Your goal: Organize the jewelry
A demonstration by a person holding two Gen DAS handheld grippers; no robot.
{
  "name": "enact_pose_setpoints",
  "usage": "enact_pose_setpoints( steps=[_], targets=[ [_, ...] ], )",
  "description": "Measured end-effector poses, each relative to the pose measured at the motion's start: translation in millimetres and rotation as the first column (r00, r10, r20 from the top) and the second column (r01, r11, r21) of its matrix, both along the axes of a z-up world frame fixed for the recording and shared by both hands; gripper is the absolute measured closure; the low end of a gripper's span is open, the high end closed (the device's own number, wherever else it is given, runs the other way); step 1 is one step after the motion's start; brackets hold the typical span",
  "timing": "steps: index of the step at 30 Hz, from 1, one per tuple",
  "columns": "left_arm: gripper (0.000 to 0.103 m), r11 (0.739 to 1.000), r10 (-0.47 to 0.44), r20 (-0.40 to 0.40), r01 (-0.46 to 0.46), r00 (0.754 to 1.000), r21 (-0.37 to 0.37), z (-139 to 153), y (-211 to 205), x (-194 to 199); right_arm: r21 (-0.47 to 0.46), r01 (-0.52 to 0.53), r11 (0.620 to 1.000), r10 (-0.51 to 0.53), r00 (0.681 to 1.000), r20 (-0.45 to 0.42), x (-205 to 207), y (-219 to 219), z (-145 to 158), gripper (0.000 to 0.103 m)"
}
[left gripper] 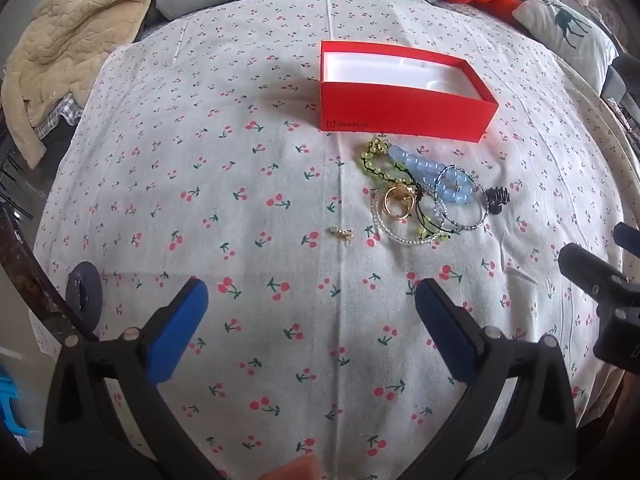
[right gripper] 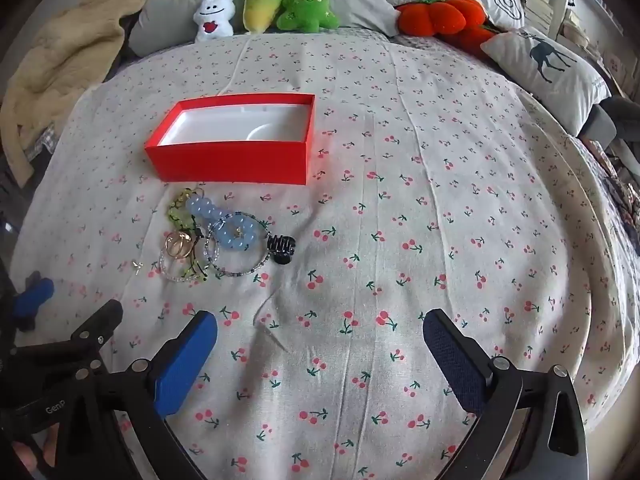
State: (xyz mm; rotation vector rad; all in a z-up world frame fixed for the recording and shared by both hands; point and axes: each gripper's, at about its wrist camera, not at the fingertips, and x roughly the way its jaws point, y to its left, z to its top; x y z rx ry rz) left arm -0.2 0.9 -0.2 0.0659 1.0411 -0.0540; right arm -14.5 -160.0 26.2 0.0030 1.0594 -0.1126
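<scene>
An open red box [left gripper: 404, 114] [right gripper: 230, 162] with a white empty inside sits on the cherry-print cloth. Just in front of it lies a tangle of jewelry: a blue bead bracelet [left gripper: 430, 170] [right gripper: 224, 222], a green bead string [left gripper: 374, 156] [right gripper: 180, 212], gold rings [left gripper: 398, 202] [right gripper: 179, 245], a clear bead bracelet [left gripper: 404, 238], a thin dark bangle [left gripper: 464, 222] and a black hair claw [left gripper: 496, 199] [right gripper: 281, 249]. A small gold earring [left gripper: 342, 233] [right gripper: 138, 266] lies apart. My left gripper [left gripper: 312, 300] hovers open below the pile. My right gripper [right gripper: 320, 332] is open, right of the pile.
Plush toys line the far edge: a white one [right gripper: 212, 16], a yellow one [right gripper: 262, 4], a green one [right gripper: 306, 6] and orange ones [right gripper: 440, 16]. A beige blanket [left gripper: 76, 36] lies at the left, a deer pillow [right gripper: 552, 68] at the right.
</scene>
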Motion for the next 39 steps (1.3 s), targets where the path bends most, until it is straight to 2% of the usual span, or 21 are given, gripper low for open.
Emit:
enact_pose_setpoints(
  steps=[3, 4, 5, 8, 10, 39],
  targets=[
    [0.000, 0.999, 0.001, -0.002, -0.001, 1.000, -0.044, -1.8, 10.9, -2.4, -0.009, -0.010, 1.000, 0.009, 1.000, -0.009, -0.9, 1.1, -0.3, 0.000],
    [0.000, 1.000, 0.004, 0.009, -0.004, 1.000, -0.011, -3.5, 7.2, -2.7, -0.015, -0.011, 1.000, 0.011, 1.000, -0.010, -1.2, 1.4, 0.1, 0.000],
    [0.000, 1.000, 0.004, -0.002, -0.004, 1.000, -0.004, -3.7, 7.0, -2.4, -0.027, -0.033, 0.999, 0.031, 0.999, -0.040, 7.4, 9.1, -1.0, 0.000],
    [0.000, 1.000, 0.004, -0.043, -0.005, 0.999, -0.004, -3.5, 8.8, 7.5, -0.021, -0.034, 0.999, 0.033, 0.998, -0.047, 11.0, 13.3, -0.8, 0.000],
    [0.000, 1.000, 0.009, -0.035, -0.009, 0.999, 0.005, -2.5, 2.8, 8.2, 0.012, -0.042, 0.999, 0.042, 0.998, -0.042, 5.7, 5.6, 0.1, 0.000],
    [0.000, 1.000, 0.009, 0.012, -0.010, 1.000, 0.008, 5.9, -0.6, 2.9, 0.010, -0.010, 1.000, 0.010, 0.999, -0.040, 8.8, 0.5, -1.8, 0.000]
  ],
)
